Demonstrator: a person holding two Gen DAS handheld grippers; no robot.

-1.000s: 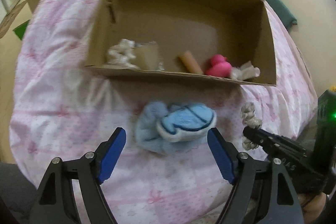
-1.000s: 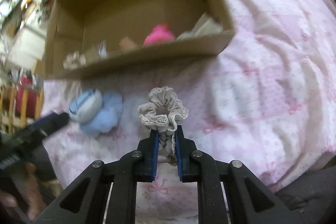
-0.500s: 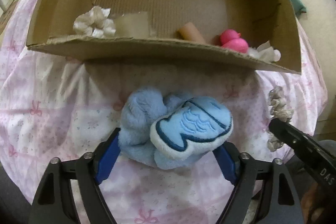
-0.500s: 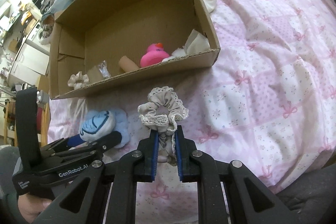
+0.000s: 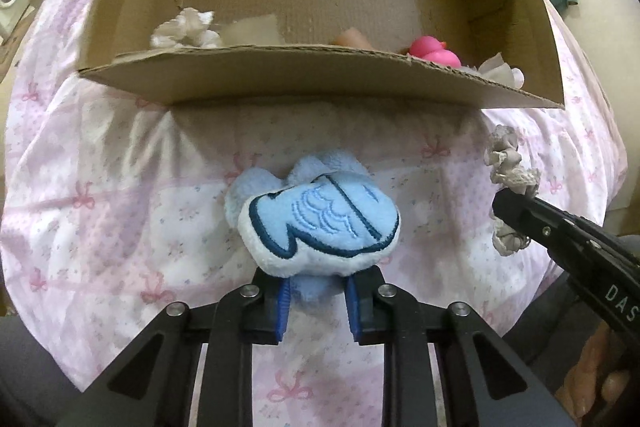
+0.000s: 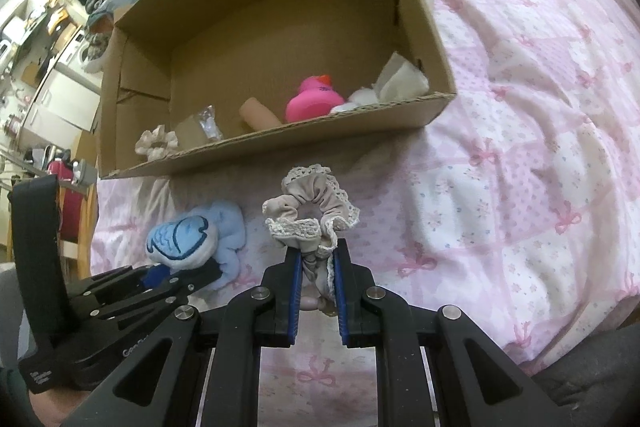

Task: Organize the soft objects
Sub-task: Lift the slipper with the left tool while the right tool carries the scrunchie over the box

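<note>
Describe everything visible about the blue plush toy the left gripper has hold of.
The blue plush toy is a soft, fuzzy piece: a pale blue fleece body behind a smoother light-blue face patch with a white border, dark blue outline and embroidered scale-like arcs, which looks fish-like. The left gripper is shut on its lower fleece part, blue pads pressing both sides, so the patch bulges above the fingertips. It sits over the pink bedspread, just in front of the cardboard box, outside it. Whether it still touches the bedspread cannot be told.

Soft indoor light, fisheye-warped dark corners, slight edge blur
</note>
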